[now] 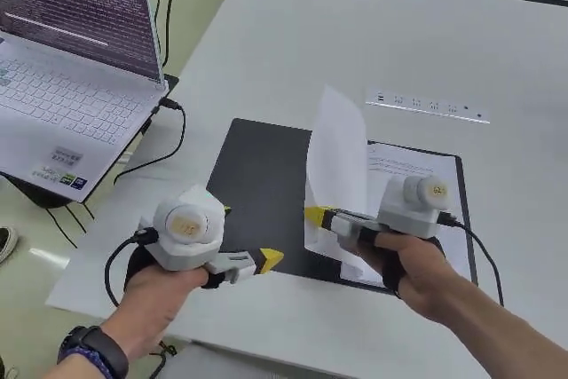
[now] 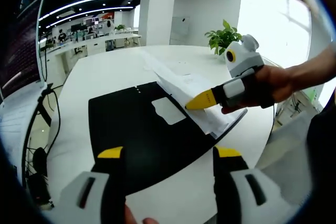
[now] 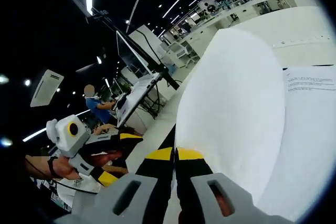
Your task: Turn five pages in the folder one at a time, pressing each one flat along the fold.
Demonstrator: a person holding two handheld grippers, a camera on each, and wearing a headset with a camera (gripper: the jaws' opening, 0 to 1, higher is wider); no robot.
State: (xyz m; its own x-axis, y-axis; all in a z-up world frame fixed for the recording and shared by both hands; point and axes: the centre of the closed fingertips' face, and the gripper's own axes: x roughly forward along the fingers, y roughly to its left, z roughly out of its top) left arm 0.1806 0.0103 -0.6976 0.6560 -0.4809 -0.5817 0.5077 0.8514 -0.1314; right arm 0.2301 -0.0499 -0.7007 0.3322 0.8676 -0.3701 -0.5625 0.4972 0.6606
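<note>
Left gripper, 7 o'clock in the head view: jaws spread wide, holding nothing, at the near edge of the black folder, which lies open at centre; right gripper, 5 o'clock: jaws closed on a white page (raised upright above the fold); laptop, 10 o'clock; power strip, 1 o'clock.

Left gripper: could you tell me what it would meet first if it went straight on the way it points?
Probably the lifted page pinched by the right gripper, just past the folder's black cover; the left gripper may skim that first.
</note>
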